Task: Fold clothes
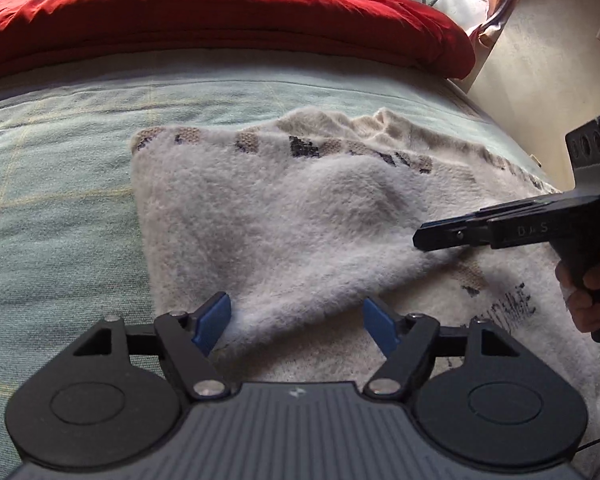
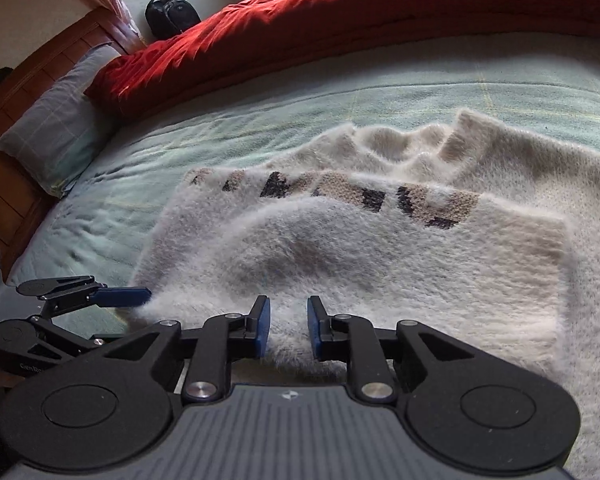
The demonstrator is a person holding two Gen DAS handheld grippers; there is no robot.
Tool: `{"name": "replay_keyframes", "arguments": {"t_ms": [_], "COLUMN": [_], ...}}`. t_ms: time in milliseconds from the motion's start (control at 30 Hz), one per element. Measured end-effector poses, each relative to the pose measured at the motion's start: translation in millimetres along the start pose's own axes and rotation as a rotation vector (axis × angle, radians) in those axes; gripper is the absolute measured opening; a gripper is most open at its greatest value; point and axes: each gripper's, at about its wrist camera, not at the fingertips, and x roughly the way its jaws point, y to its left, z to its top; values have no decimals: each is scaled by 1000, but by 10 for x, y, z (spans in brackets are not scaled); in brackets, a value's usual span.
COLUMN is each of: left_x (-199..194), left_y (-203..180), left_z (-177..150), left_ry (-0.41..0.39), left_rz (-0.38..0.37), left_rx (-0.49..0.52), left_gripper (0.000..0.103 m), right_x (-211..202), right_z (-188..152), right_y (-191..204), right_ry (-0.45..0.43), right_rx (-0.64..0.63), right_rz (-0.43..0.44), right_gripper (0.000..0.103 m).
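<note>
Fuzzy white sweater (image 1: 300, 216) lies on the bed (image 1: 60, 184), pale green checked cover, near side of the red duvet (image 1: 220, 12). One panel is already folded over the body, its patterned band toward the far side; collar region beyond it is rumpled. Judgement: fold partly done, at least one more fold and smoothing left.

Left hand-held gripper (image 1: 296, 322): jaws well apart, straddling the near edge of the folded flap, pads not pressing it. Right hand-held gripper (image 2: 288, 330): jaws narrow, with fuzzy nap between the pads; a grip on the fabric is likely.

Writing: embossed letters on the right gripper's finger, seemingly "D A S", partly legible. Dark print on the sweater at right, unreadable.
</note>
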Motion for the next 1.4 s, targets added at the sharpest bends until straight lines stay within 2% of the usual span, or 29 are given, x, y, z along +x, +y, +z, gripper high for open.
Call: {"name": "replay_keyframes", "arguments": {"t_ms": [167,200,267,367,467,533,667,733,767,867,1000,1067,1200,1300,1400], "left_x": [-142,-138,-97,138,365,390,361,351,352,368,351,289,250,416,584], "left_y": [-129,-117,-60,183,322,332,303,309,312,306,271,259,344,520,661], "left_z": [276,349,488,640,598,554,511,502,500,502,537,606,789,881,869], "left_ry": [-28,-39,-50,-9,34,26,21,20,19,19,24,5,-49,-49,-46], "left_rz": [-4,-1,0,-25,-29,-35,-39,-45,-47,-43,-31,-23,-9,19,43], "left_rx": [52,52,33,-90,-145,-147,-108,-99,-96,-94,-83,-78,-111,-178,-219], "left_gripper": [73,73,73,73,72,73,75,75,75,75,75,74,75,75,75], "right_x": [-38,-67,-128,-146,43,251,615,560,494,159,-183,-284,-395,-307,-239], "right_z": [64,106,201,421,616,668,573,489,455,326,179,155,103,37,-87], "right_y": [-47,-26,20,33,-71,-129,-283,-410,-468,-735,-939,-877,-563,-381,-337], "right_ry": [10,3,-32,-77,-57,-7,68,38,18,-52,-103,-108,-102,-43,-46], "right_rx": [49,54,54,115,267,345,437,461,463,467,458,425,251,140,83], "right_rz": [1,5,30,109,221,277,269,283,275,180,64,21,-31,-76,-113], "right_gripper": [24,34,46,48,49,50,49,45,45,45,45,47,59,60,61]}}
